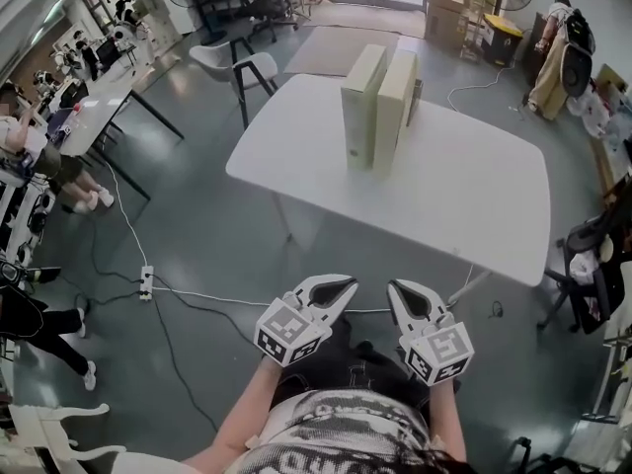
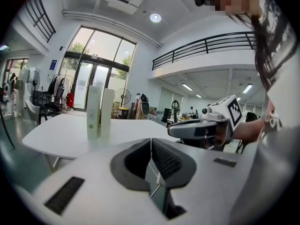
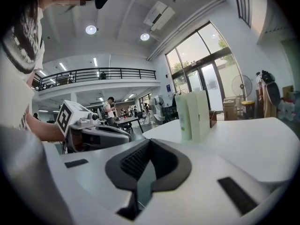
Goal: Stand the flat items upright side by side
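The fingers point(image 2: 133, 161) of the left gripper point(image 1: 341, 286) are pressed together with nothing between them. The fingers point(image 3: 138, 161) of the right gripper point(image 1: 400, 289) are pressed together and empty too. Both grippers sit at the bottom middle of the head view, close to the person's body and well apart from the counter point(image 1: 474, 196). The two flat boxes point(image 1: 361, 107) stand up tall, right beside each other, in the upper middle of that view. I see no flat thing lying down on the counter, so the job looks finished
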A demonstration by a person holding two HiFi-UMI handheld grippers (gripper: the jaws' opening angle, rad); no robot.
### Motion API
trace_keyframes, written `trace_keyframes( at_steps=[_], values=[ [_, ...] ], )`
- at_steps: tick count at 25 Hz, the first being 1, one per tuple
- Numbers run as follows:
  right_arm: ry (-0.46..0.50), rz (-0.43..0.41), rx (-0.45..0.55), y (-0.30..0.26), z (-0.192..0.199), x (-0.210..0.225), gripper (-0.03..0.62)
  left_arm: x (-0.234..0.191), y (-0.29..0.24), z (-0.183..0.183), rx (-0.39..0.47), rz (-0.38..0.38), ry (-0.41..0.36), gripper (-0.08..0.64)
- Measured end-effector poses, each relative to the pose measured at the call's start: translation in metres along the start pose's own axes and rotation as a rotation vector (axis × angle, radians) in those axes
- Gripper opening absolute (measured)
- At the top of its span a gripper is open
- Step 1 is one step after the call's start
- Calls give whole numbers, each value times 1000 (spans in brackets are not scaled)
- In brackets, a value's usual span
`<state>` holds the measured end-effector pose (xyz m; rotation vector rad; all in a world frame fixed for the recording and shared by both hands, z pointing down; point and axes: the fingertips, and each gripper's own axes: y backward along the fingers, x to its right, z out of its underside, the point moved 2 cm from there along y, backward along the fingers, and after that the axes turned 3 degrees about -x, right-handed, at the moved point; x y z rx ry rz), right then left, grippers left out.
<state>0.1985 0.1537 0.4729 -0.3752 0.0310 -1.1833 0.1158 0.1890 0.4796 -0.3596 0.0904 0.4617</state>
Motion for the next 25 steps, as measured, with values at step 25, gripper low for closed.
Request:
trace_keyframes(
  at_steps=[25],
  values=[
    [-4, -20, -17, -7, 4, 14, -3, 5, -25, -4, -49, 43, -51, 15]
  ],
)
